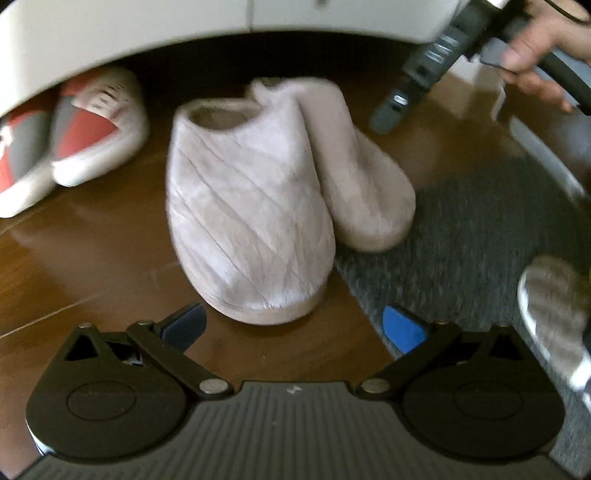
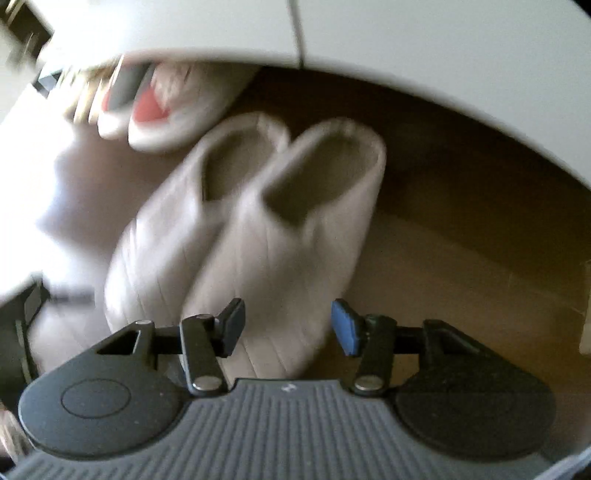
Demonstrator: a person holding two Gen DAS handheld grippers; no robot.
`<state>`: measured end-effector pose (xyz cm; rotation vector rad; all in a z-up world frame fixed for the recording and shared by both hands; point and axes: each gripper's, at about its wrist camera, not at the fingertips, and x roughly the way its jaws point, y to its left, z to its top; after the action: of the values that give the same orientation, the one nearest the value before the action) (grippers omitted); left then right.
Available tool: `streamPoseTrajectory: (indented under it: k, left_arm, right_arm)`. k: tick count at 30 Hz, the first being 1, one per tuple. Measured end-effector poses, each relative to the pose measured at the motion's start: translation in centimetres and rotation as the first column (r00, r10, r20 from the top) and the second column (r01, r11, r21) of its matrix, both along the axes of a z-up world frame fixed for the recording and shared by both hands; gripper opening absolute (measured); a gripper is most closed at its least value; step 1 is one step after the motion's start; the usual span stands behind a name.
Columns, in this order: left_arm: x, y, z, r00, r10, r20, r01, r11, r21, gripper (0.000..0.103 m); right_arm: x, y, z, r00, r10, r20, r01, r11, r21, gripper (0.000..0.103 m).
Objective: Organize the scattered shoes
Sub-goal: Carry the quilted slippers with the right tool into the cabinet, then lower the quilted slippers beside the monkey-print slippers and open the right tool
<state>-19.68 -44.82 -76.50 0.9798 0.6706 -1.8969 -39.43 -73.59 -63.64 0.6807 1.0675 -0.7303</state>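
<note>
Left gripper [image 1: 293,325] is nearest: jaws wide apart, holding nothing, low over the wood floor [image 1: 92,258] just short of the slippers. Right gripper [image 2: 288,328] also spread and empty, straddling the toe of one slipper w/o clamping it.

Next out, the pink slippers [image 1: 251,206] sit as a pair, side by side & touching, toes at the rug [image 1: 461,240] edge, heels toward the white cabinet [image 1: 110,33]. Looks done, approx. Red-and-white sneakers [image 1: 92,122] lie beside them at the cabinet's foot, roughly paired.

Left to do, prob.: a striped shoe [image 1: 554,314] alone on the rug, well apart from the rest.
</note>
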Motion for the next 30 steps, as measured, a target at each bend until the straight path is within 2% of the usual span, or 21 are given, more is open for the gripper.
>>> streamPoseTrajectory:
  k: [3,6,16,20,23,25,27,30]
  left_arm:
    - [-1.2,-0.8,-0.3,0.999,-0.043,0.022,0.043,0.999,-0.004,0.103]
    - [-1.9,-2.2,-0.2,0.999,-0.043,0.027,0.043,0.999,-0.004,0.103]
    - [-2.2,-9.2,0.1,0.993,0.098,0.063,-0.095,0.995,-0.039,0.103]
    - [-2.2,-11.2,0.0,0.989,0.138,0.062,-0.134,0.989,-0.055,0.103]
    - [-2.6,-11.0,0.1,0.989,0.134,0.070,-0.130,0.990,-0.051,0.103]
    - [-3.3,-10.3,0.0,0.990,0.106,0.088,-0.103,0.994,-0.039,0.103]
    - [-4.2,-9.7,-0.1,0.992,0.084,0.089,-0.082,0.996,-0.032,0.103]
    - [-5.7,-9.2,-0.3,0.995,0.058,0.077,-0.056,0.998,-0.027,0.103]
  right_arm:
    - [-0.1,0.6,-2.5,0.995,0.098,0.028,-0.097,0.995,-0.022,0.045]
    - [-0.5,-0.2,-2.7,0.994,0.095,0.055,-0.093,0.995,-0.045,0.046]
    - [2.2,-5.6,-2.5,0.968,0.249,0.033,-0.242,0.961,-0.136,0.042]
    - [3.7,-7.2,-2.8,0.945,0.327,-0.007,-0.322,0.926,-0.198,0.042]
    - [4.5,-7.5,-3.4,0.924,0.380,-0.030,-0.377,0.900,-0.220,0.041]
    - [3.8,-6.8,-3.1,0.900,0.431,-0.061,-0.432,0.870,-0.237,0.041]
    - [1.4,-5.9,-1.6,0.876,0.475,-0.081,-0.480,0.842,-0.247,0.041]
    - [0.0,-5.3,-1.4,0.820,0.558,-0.125,-0.570,0.778,-0.265,0.040]
